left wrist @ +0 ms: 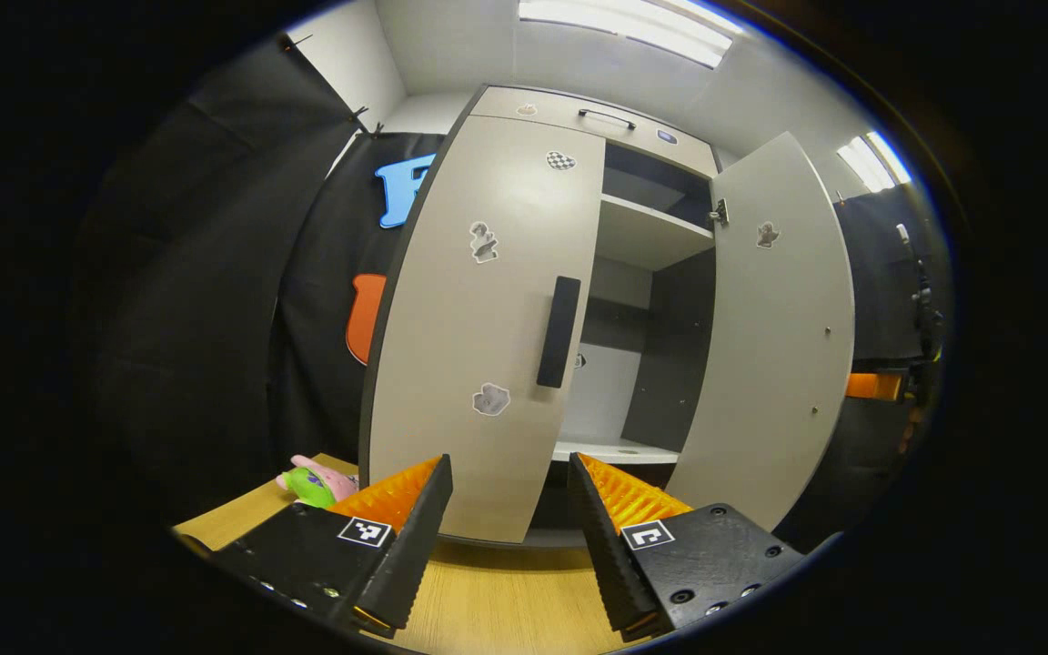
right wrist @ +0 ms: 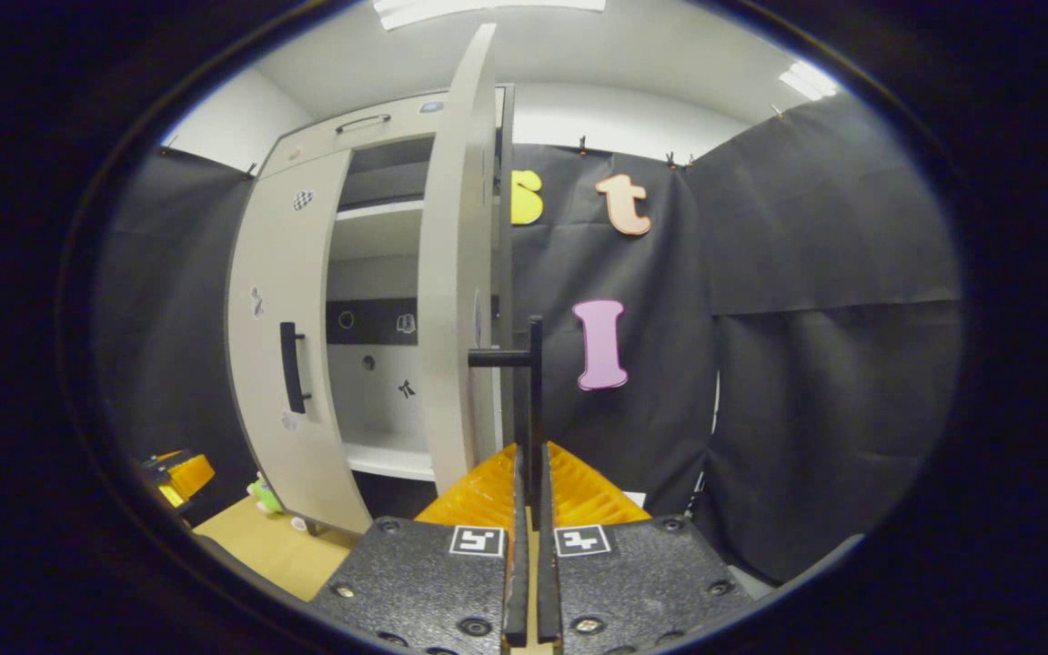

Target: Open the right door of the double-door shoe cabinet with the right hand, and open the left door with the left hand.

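- A small pink-and-green plush toy (left wrist: 315, 482) lies on the pale wooden worktop (left wrist: 506, 600) at the far left, beside the cabinet's base and well clear of where the left door will swing.
- The tall grey double-door shoe cabinet (left wrist: 579, 114) stands at the back of the worktop, so both doors face the person and can swing outward.
- Its flat grey left door (left wrist: 478, 318) is closed or nearly so, and its black vertical bar handle (left wrist: 559, 332) sits at the door's inner edge, far from the hinge, where a pull has the most leverage.
- The left gripper (left wrist: 510, 509) hovers low in front of that door with its jaws released and spread wide, holding nothing; it is aimed below the handle, probably lining up for a reach.
- White inner shelves (left wrist: 647, 227) show through the gap, since the right half is already uncovered.
- The flat grey right door (right wrist: 451, 300) stands swung well out, edge-on in the right gripper view.
- The right gripper (right wrist: 529, 478) has its jaws clenched on the right door's thin black bar handle (right wrist: 533, 400), which rises straight from between them; the grip likely keeps the door steady.
- By my reading, the left door is the step left.
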Motion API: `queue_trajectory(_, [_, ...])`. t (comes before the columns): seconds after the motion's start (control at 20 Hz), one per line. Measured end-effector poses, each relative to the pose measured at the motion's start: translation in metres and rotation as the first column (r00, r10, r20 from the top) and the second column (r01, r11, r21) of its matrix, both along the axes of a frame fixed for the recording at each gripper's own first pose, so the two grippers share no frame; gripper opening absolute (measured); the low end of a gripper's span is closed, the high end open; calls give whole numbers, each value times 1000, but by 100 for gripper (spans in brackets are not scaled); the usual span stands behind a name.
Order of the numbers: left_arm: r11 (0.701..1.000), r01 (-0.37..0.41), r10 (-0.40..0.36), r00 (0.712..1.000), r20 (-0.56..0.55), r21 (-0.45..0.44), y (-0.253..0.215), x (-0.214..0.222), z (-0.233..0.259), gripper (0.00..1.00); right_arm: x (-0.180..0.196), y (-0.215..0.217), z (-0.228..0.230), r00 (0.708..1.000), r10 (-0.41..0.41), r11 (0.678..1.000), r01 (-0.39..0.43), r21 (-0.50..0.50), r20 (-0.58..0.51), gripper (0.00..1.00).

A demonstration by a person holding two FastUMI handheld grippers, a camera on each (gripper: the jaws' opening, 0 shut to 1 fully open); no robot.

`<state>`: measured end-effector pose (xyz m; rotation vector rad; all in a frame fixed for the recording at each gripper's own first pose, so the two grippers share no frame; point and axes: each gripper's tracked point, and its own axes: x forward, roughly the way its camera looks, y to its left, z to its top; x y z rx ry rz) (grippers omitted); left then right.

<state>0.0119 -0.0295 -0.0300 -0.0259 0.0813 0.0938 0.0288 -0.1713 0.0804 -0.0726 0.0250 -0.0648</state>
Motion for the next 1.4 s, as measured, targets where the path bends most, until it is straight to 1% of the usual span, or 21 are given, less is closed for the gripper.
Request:
queue_trajectory(0.1, [1000,-12,12,1000,-17,8,6,2,-6,76,-23,15,7,998,22,1000,-21,-20,66,7])
queue_trajectory(0.15, [1000,-13,13,1000,-28,3,6,3,-8,76,-32,28,7,995,58,998,-56,-19,84,7])
queue_trajectory(0.2, [1000,-16,16,999,-35,-7,7,5,-11,76,-36,41,2,993,84,996,-82,-20,87,6])
queue_trajectory(0.3, [999,-3,1,999,-47,-46,1,9,-13,76,-35,53,-16,993,99,994,-96,-54,59,7])
queue_trajectory(0.35, [998,5,-8,999,-52,-64,-1,10,-14,76,-34,61,-25,994,102,993,-99,-70,43,34])
queue_trajectory(0.45, [997,14,-18,999,-50,-75,-3,12,-13,77,-30,77,-40,992,123,989,-122,-79,15,57])
queue_trajectory(0.5, [997,18,-22,999,-47,-73,-4,11,-13,77,-28,85,-49,990,140,987,-140,-82,-5,57])
queue_trajectory(0.6, [997,27,-30,999,-34,-74,-7,11,-7,77,-23,99,-63,985,170,982,-172,-78,-28,67])
queue_trajectory(0.65, [997,31,-33,999,-24,-72,-8,11,-3,77,-21,106,-67,982,186,980,-188,-72,-36,81])
queue_trajectory(0.7, [997,30,-31,999,-12,-68,-7,10,1,77,-17,110,-70,982,186,980,-188,-60,-31,87])
queue_trajectory(0.75, [998,27,-27,1000,4,-62,-6,11,4,77,-15,113,-74,981,193,980,-194,-50,-36,96])
queue_trajectory(0.95, [998,33,-31,999,34,-46,-6,30,23,76,-12,123,-89,970,227,973,-230,-27,-87,97])
queue_trajectory(1.0, [999,39,-38,998,45,-30,-8,40,31,76,-13,123,-91,969,230,972,-233,-25,-94,99])
queue_trajectory(1.05, [999,49,-48,997,60,-11,-10,52,39,77,-14,123,-93,968,231,972,-234,-22,-96,97])
queue_trajectory(1.1, [999,53,-53,996,69,0,-12,66,46,76,-15,122,-93,968,230,972,-233,-16,-95,99])
queue_trajectory(1.2, [997,77,-76,995,67,-4,-22,93,55,76,-18,121,-95,968,230,973,-232,-4,-99,97])
queue_trajectory(1.25, [996,89,-89,993,72,-5,-27,104,61,76,-20,119,-96,969,227,974,-228,0,-100,99])
queue_trajectory(1.3, [996,93,-93,992,81,5,-30,118,67,76,-21,116,-95,970,220,975,-221,1,-99,99])
queue_trajectory(1.35, [995,90,-93,992,84,29,-31,132,70,76,-23,113,-95,972,212,977,-213,1,-98,97])
queue_trajectory(1.4, [995,86,-90,993,76,53,-32,145,69,76,-25,111,-94,974,207,978,-208,2,-96,99])
